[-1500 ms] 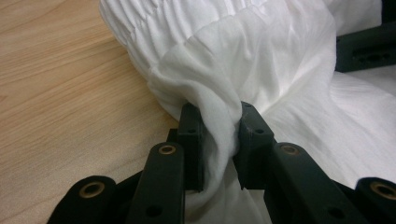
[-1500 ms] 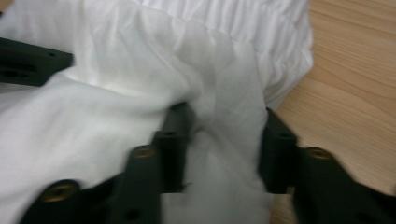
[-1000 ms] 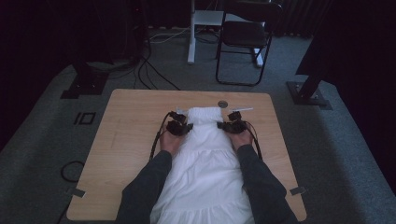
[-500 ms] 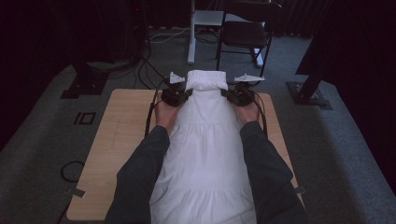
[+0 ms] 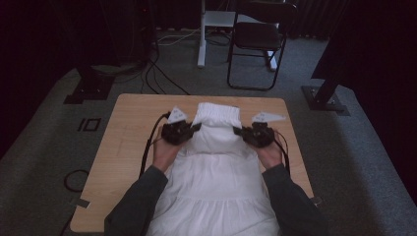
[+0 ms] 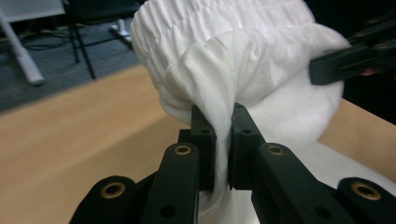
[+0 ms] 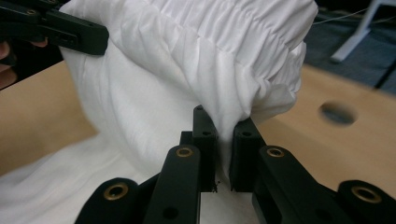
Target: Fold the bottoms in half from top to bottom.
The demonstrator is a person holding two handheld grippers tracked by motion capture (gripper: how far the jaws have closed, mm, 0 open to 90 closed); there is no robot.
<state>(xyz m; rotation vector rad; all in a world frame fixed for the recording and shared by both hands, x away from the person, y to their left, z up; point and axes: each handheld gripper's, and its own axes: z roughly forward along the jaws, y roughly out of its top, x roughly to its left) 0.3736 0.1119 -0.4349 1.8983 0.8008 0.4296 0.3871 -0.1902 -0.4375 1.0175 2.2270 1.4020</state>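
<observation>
A white gathered garment (image 5: 216, 167) lies down the middle of the wooden table (image 5: 130, 132), its lower part hanging off the near edge between the person's forearms. Its elastic top (image 5: 216, 112) is raised and bulges between the two grippers. My left gripper (image 5: 195, 128) is shut on the garment's left edge; in the left gripper view the cloth (image 6: 233, 79) is pinched between the black jaws of the left gripper (image 6: 222, 122). My right gripper (image 5: 238, 131) is shut on the right edge, where the folds (image 7: 196, 60) are clamped in the right gripper (image 7: 223, 125).
A round hole (image 7: 337, 113) marks the tabletop near the far right. Beyond the table stand a black folding chair (image 5: 258, 39), a white post (image 5: 201, 34) and floor cables (image 5: 157, 73). Dark stand bases (image 5: 324, 98) sit on the grey carpet at both sides.
Both hands carried the garment's top toward the far edge, then drew back toward the person. The top is now lifted off the table and bunched between the grippers.
</observation>
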